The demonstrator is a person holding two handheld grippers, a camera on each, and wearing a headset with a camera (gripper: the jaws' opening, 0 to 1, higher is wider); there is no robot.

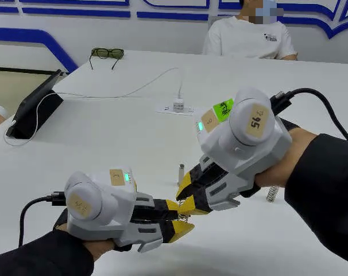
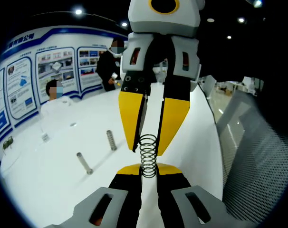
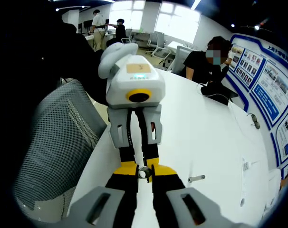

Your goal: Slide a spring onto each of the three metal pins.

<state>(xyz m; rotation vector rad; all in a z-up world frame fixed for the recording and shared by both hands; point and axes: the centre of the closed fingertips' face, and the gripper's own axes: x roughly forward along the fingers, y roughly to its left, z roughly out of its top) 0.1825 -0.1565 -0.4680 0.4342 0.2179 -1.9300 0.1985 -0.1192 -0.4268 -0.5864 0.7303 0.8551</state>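
Steel-wire spring [image 2: 148, 156], held at both ends just above the white table [image 1: 122, 144]
Left gripper [image 2: 148, 171] is nearly closed on the near end. Right gripper [image 3: 144, 173], jaws narrow, pinches the far end, probably to steady it for threading. Coils slim, even, open, bright grey. 1 bare pin [image 2: 84, 163] and 1 seemingly sleeved pin [image 2: 110, 140] wait on the table beyond.

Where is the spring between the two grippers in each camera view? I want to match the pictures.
Head view: spring low centre, where the yellow fingertips meet.
Left gripper view: spring mid-picture, standing upright.
Right gripper view: spring low centre, seen end-on as a small ring.
Shared landmark: a metal pin standing on the white table nearby, probably the same one.
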